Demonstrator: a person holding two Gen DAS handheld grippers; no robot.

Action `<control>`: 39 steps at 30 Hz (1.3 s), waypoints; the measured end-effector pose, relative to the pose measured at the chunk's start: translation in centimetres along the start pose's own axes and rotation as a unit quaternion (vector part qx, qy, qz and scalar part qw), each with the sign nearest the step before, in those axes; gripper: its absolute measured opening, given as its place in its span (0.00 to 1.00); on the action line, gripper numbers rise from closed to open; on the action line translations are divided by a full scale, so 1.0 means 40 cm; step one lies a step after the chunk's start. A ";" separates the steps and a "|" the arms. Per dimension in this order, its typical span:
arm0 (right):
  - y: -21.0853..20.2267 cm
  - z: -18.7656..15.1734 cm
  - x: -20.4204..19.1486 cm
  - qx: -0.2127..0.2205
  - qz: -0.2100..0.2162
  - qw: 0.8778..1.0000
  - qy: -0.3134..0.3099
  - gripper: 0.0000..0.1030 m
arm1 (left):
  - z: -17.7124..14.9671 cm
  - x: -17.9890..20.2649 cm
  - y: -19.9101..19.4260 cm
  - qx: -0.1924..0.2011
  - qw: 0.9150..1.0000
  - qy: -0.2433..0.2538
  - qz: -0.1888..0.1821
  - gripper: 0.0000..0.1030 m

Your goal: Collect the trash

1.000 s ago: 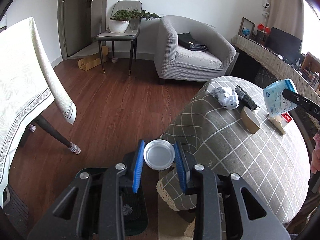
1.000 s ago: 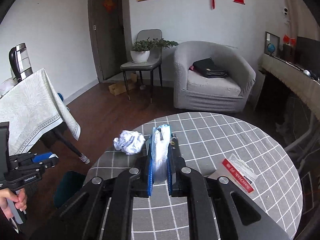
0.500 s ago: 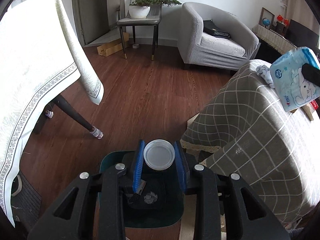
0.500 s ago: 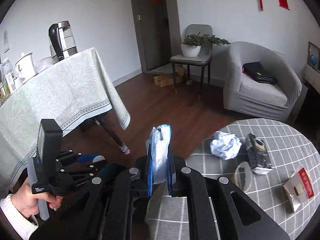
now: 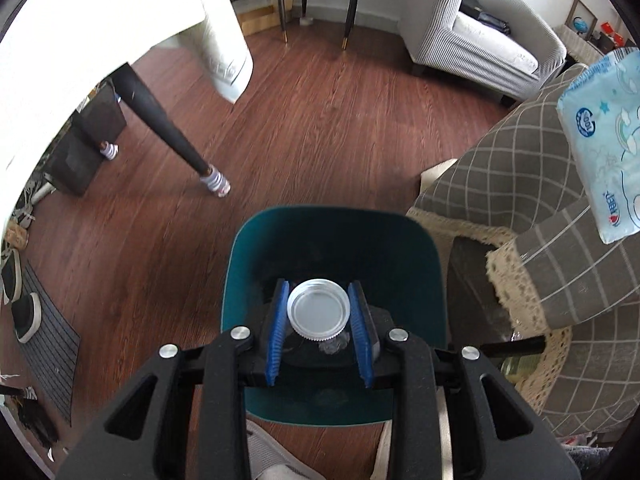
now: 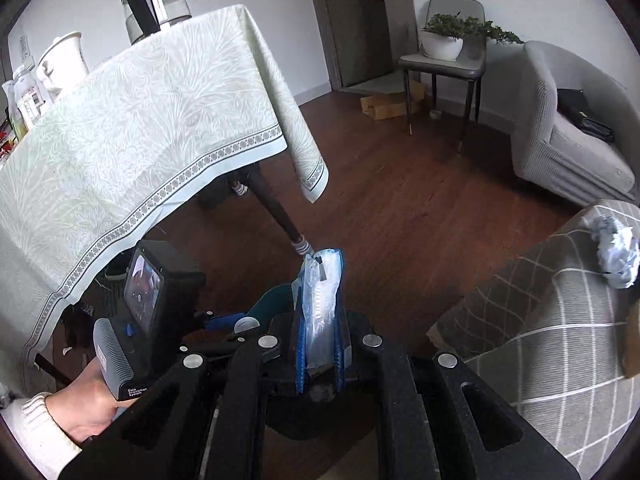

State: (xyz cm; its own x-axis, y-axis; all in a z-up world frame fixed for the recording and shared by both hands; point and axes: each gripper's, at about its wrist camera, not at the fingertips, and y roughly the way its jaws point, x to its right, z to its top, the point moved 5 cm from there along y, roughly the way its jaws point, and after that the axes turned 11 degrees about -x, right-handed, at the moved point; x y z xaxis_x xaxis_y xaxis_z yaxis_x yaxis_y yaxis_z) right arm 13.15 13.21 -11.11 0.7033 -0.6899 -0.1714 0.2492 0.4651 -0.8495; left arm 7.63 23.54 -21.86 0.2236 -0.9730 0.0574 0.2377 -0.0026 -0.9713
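My left gripper [image 5: 319, 312] is shut on a round white plastic lid [image 5: 319, 314] and holds it right above the open teal trash bin [image 5: 240, 264] on the floor. My right gripper [image 6: 319, 320] is shut on a light blue tissue pack [image 6: 320, 296], held edge-up above the floor beside the bin [image 6: 268, 300]. The same pack shows at the right edge of the left wrist view [image 5: 604, 140]. A crumpled white paper ball [image 6: 616, 256] lies on the round table with the grey checked cloth [image 6: 560, 320].
A table with a pale patterned cloth [image 6: 140, 132] stands to the left, its dark leg [image 5: 160, 120] near the bin. A grey armchair [image 5: 480, 40] and a chair with a potted plant [image 6: 448, 52] stand farther back. Shoes and a mat [image 5: 44, 332] lie at the left.
Both grippers have swung left and down, away from the round table toward the bin. The lid now hangs over the bin's opening, and the tissue pack has come along beside it.
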 end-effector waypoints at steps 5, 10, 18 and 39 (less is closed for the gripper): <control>0.061 0.006 -0.046 -0.020 0.009 1.000 -0.008 0.11 | -0.030 -0.038 0.042 -0.024 1.000 -0.004 0.006 0.32; 0.101 0.015 -0.068 -0.034 0.013 0.999 -0.009 0.11 | -0.044 -0.063 0.035 -0.018 1.000 -0.005 0.005 0.42; 0.159 0.009 -0.080 -0.055 0.009 0.998 -0.009 0.10 | -0.031 -0.095 -0.050 0.028 0.999 -0.026 -0.010 0.45; 0.363 -0.073 -0.088 -0.135 -0.003 0.991 0.006 0.11 | -0.008 -0.085 -0.323 0.153 0.987 -0.003 0.047 0.41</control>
State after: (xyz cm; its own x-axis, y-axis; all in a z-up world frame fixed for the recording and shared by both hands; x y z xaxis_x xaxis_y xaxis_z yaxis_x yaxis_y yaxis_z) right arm 12.34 20.78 -24.28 0.6936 -0.6998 -0.1711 0.0641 0.2966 -0.9529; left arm 3.49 26.80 -9.58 0.2640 -0.9641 -0.0277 0.4903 0.1589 -0.8570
